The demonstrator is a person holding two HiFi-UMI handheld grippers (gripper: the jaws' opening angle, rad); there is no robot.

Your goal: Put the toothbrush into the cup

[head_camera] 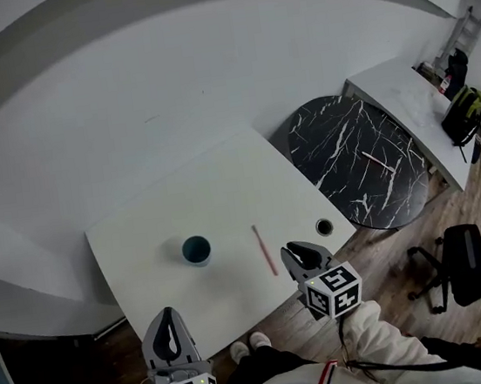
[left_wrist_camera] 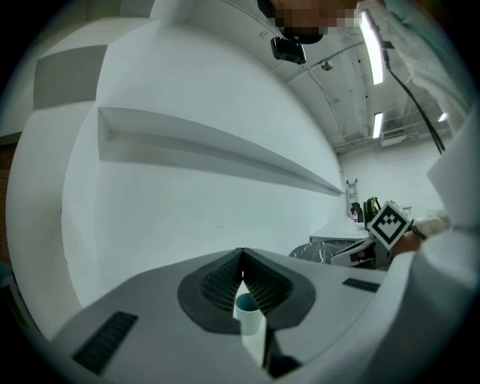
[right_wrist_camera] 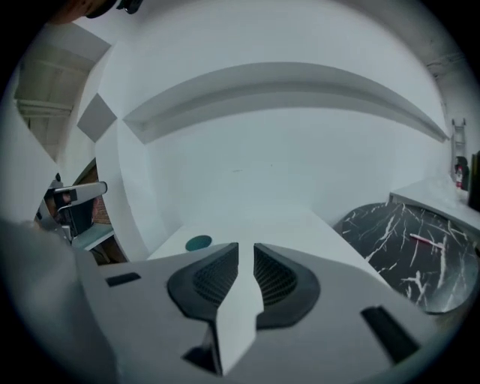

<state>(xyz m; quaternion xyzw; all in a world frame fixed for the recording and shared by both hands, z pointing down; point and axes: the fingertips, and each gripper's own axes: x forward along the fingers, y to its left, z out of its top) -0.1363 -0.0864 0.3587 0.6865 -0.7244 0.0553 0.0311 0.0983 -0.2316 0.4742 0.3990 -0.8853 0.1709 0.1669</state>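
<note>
Nearest the person, the left tool [head_camera: 168, 315] is closed with nothing in it, tips pinched together at the front edge of the worktop [head_camera: 214, 190] and aimed at the cup [head_camera: 196, 250]. The right tool [head_camera: 297, 252] is open just a crack, also empty, hovering just beside the near end of the toothbrush [head_camera: 265, 250]. The toothbrush is lying flat on the worktop, right of the cup and well apart from it. My worry is that the brush is thin and flat, so a gap that narrow could shove it away or scrape the worktop instead of catching it. Further on, nothing is steadying the cup, so a clumsy drop on the rim could tip it.
</note>
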